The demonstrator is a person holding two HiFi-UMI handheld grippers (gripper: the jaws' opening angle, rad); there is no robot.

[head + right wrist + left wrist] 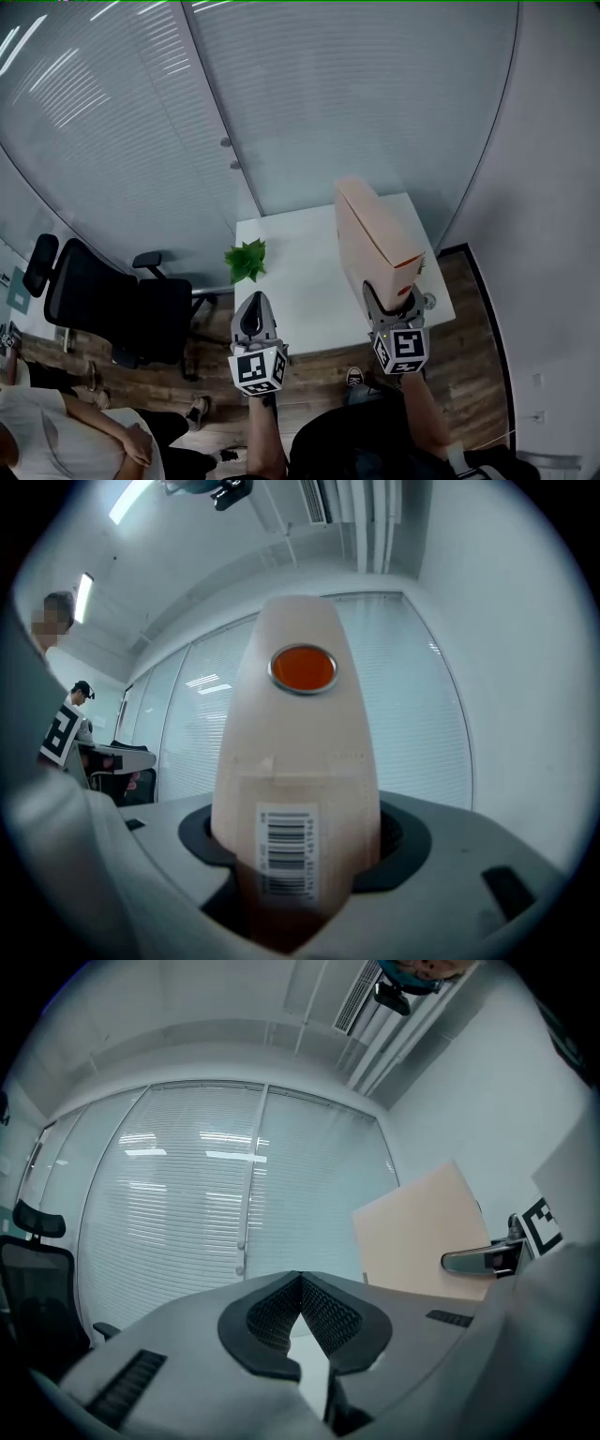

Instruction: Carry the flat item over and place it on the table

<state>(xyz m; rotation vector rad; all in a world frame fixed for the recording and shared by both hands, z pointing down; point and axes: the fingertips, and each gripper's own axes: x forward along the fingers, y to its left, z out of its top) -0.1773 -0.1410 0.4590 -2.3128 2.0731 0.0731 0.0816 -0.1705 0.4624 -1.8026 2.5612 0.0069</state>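
Note:
A flat beige cardboard box [375, 239] stands on edge above the right side of the white table [300, 258], with my right gripper [390, 307] shut on its near end. In the right gripper view the box [295, 761] fills the middle, showing an orange round seal [302, 668] and a barcode label [286, 850], and the jaws press on both its sides. My left gripper [253, 319] is shut with nothing in it, over the table's near edge; its pads [323, 1309] meet at the tips. The left gripper view shows the box [422, 1232] to the right.
A small green plant [247, 260] sits on the table's left part, just ahead of my left gripper. A black office chair [103, 305] stands to the left, and a seated person [66, 431] is at the lower left. Frosted glass walls with blinds [281, 103] rise behind the table.

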